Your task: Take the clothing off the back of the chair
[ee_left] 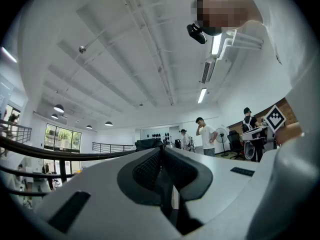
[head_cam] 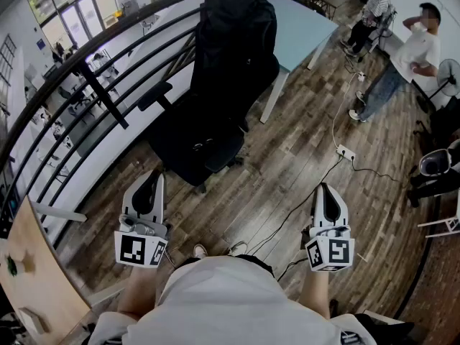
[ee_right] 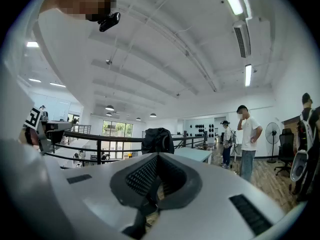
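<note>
Left claw (head_cam: 153, 175) and right claw (head_cam: 325, 190) are clenched empty, well apart from black clothing (head_cam: 233, 42) on the chair (head_cam: 192, 148).

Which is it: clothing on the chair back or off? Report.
On. The black clothing hangs draped over the back of the chair.

floor (head_cam: 287, 164): wood planks | railing (head_cam: 106, 95): black | table (head_cam: 302, 20): pale blue | ceiling (ee_right: 165, 59): white, strip lights (ee_right: 248, 75)

The clothing (head_cam: 233, 42) on chair (head_cam: 192, 141) back, table (head_cam: 303, 21) behind, railing (head_cam: 108, 85) left.
</note>
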Demonstrator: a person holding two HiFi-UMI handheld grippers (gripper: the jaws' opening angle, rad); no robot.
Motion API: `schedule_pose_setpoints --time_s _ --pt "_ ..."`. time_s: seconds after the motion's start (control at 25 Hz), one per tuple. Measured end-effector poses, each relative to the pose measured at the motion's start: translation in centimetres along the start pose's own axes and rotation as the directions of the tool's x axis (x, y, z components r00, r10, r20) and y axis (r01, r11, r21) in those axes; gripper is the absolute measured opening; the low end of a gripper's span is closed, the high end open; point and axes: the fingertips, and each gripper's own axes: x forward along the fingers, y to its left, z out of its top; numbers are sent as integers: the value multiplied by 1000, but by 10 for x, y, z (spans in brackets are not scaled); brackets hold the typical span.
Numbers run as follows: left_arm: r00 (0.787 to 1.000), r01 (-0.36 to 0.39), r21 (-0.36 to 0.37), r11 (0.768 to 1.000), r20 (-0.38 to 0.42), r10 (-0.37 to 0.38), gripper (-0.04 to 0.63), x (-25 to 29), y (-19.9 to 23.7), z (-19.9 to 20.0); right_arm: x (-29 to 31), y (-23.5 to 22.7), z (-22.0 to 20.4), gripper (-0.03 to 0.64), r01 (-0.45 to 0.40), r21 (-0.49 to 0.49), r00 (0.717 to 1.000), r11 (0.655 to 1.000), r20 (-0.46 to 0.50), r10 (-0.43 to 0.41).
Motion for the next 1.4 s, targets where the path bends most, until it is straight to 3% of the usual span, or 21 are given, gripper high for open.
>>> schedule_pose_setpoints --time_s 0.2,0.36,0.92,1.12,1.4 --pt "1000 -2 -3 1000 -3 2 43 5 -9 -1 1 -8 0 18 -13 4 1000 1000 0 13" --pt "1000 -2 -4 1000 -10 2 43 9 -19 -3 -2 -15 1 18 -54 72 998 996 39 51" --pt "999 -22 -2 1000 -37 22 43 34 -61 -13 -2 -66 -31 20 -75 84 997 994 -6 76" --pt "999 7 -7 1000 -50 -8 43 69 -64 -22 12 -81 -40 20 -55 83 998 995 -37 58" --pt "997 57 -60 997 -39 -60 43 161 -53 -46 64 -114 -44 20 12 79 996 997 -94 -4"
